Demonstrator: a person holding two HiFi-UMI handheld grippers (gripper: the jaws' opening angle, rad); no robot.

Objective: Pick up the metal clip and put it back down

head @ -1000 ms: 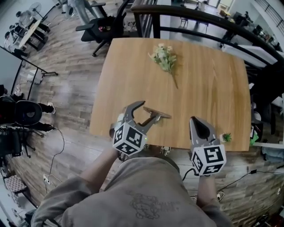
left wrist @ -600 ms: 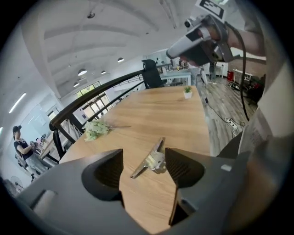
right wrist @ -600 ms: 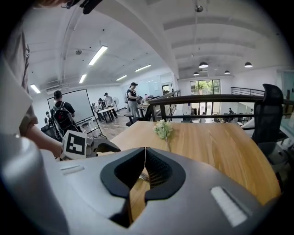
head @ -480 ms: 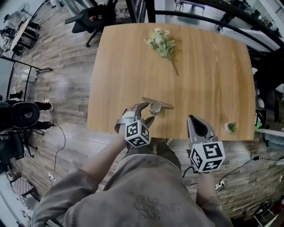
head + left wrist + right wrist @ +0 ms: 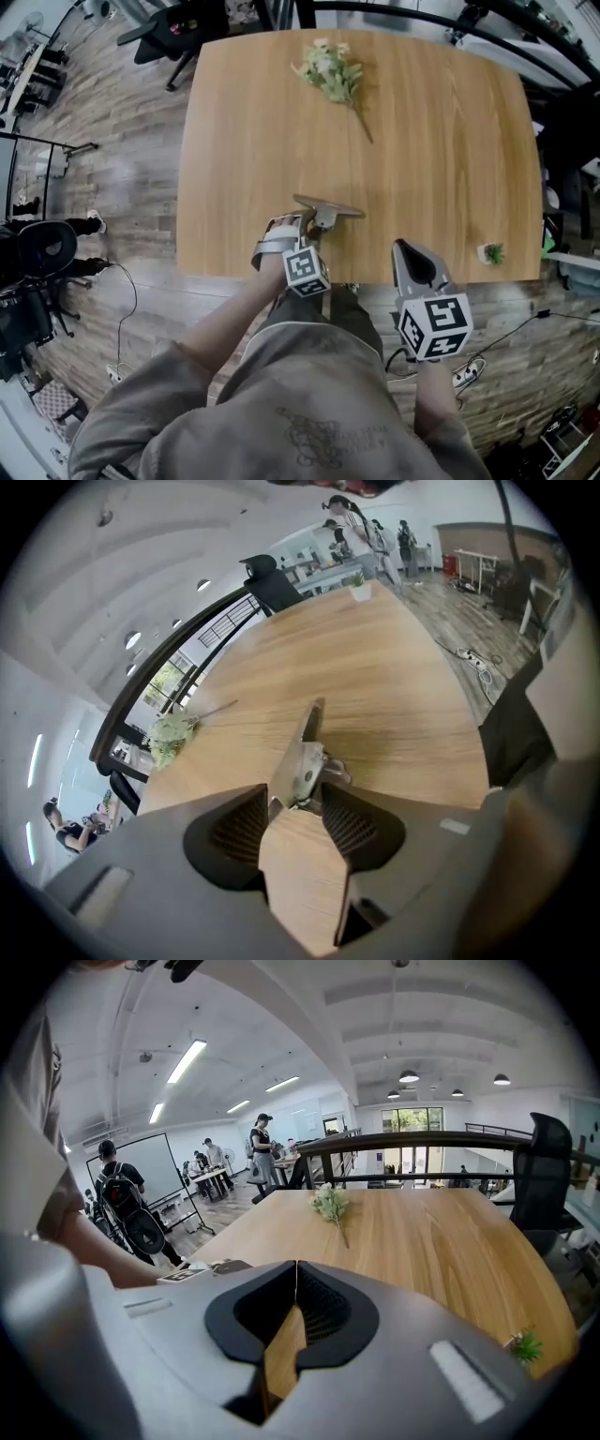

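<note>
Metal clip (image 5: 326,208) lies on the wooden table (image 5: 422,141) close to its near edge, left of centre. My left gripper (image 5: 305,225) points down onto its near end. In the left gripper view the jaws have just been closing, the clip (image 5: 302,761) sits between them, and the pads look to press it on both sides, so I judge the grip made. From the jaws, the clip's long blade runs straight away, toward the far right. A lift should therefore go straight up to keep the blade from swinging. My right gripper (image 5: 401,251) hangs at the near edge, well to the right, with its jaws together on nothing.
</note>
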